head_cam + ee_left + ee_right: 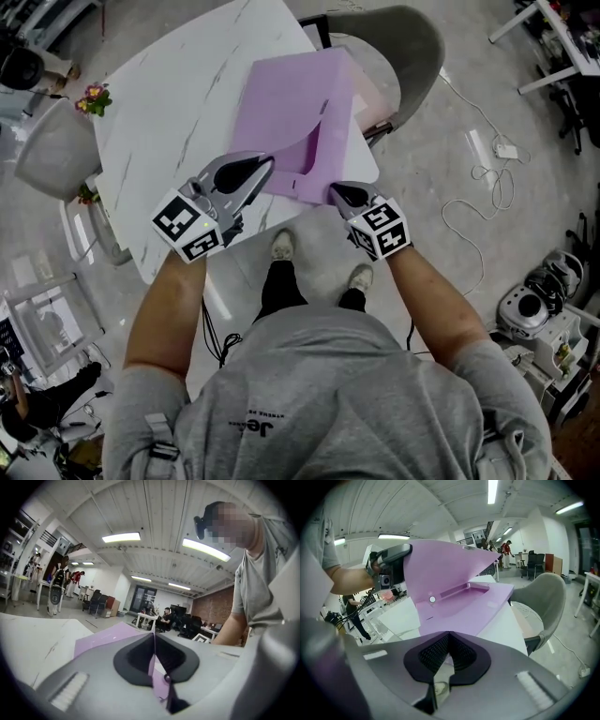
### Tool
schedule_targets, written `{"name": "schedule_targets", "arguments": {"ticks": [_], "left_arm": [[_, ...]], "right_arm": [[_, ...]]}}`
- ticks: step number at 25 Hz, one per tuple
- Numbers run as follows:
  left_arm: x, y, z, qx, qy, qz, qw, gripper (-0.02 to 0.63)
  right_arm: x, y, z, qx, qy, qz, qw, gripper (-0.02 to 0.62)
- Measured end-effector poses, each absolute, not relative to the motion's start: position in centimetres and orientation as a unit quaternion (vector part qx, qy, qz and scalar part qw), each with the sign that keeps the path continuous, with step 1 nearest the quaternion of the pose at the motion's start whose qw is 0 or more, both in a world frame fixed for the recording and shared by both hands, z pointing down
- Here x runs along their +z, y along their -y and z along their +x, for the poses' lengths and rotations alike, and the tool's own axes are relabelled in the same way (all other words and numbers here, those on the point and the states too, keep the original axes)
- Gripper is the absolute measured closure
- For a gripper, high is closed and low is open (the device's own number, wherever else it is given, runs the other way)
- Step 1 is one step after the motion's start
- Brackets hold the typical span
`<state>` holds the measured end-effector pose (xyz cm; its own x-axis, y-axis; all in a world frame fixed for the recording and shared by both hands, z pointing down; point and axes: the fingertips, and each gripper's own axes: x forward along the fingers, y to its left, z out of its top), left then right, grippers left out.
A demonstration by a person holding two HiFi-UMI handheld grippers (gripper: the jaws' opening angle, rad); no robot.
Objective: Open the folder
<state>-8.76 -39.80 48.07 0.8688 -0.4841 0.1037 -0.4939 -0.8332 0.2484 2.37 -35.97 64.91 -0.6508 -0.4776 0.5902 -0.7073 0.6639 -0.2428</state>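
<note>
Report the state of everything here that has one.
Folder: partly open, base on the table.
Cover: raised, tilted up off the base.
Left claw: shut on the cover's edge.
Right claw: shut on the folder's near edge.
Chair: empty, at the table's far side.

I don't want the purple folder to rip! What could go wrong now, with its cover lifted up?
1. The left tool pinches only a thin edge of the cover, so it might slip out and flop shut.
2. The right tool seems to hold just the near corner of the folder, by the edge of the table; pulling hard might drag it off or bend it.
</note>
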Motion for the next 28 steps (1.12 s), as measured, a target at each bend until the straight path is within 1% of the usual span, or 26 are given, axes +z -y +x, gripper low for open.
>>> {"name": "schedule_targets", "arguments": {"ticks": [7, 16, 21, 28], "left_arm": [[45.7, 40.7, -16.4, -0.037, 0.358, 0.922, 0.143, 0.546], [46.5, 41.9, -27.4, -0.086, 0.49, 0.853, 0.158, 0.546], [48.9, 42.4, -34.0, -0.076, 0.571, 0.803, 0.154, 0.546], [54.3, 43.4, -40.4, 0.0, 0.649, 0.744, 0.161, 0.543]], "right_arm": [[64.8, 36.2, 2.1, 0.24, 0.875, 0.337, 0.25, 0.592], [65.0, 36.5, 1.3, 0.241, 0.873, 0.334, 0.262, 0.592], [64.8, 36.4, 1.3, 0.241, 0.872, 0.334, 0.264, 0.592], [64.7, 36.5, 1.2, 0.24, 0.87, 0.336, 0.269, 0.592]]}}
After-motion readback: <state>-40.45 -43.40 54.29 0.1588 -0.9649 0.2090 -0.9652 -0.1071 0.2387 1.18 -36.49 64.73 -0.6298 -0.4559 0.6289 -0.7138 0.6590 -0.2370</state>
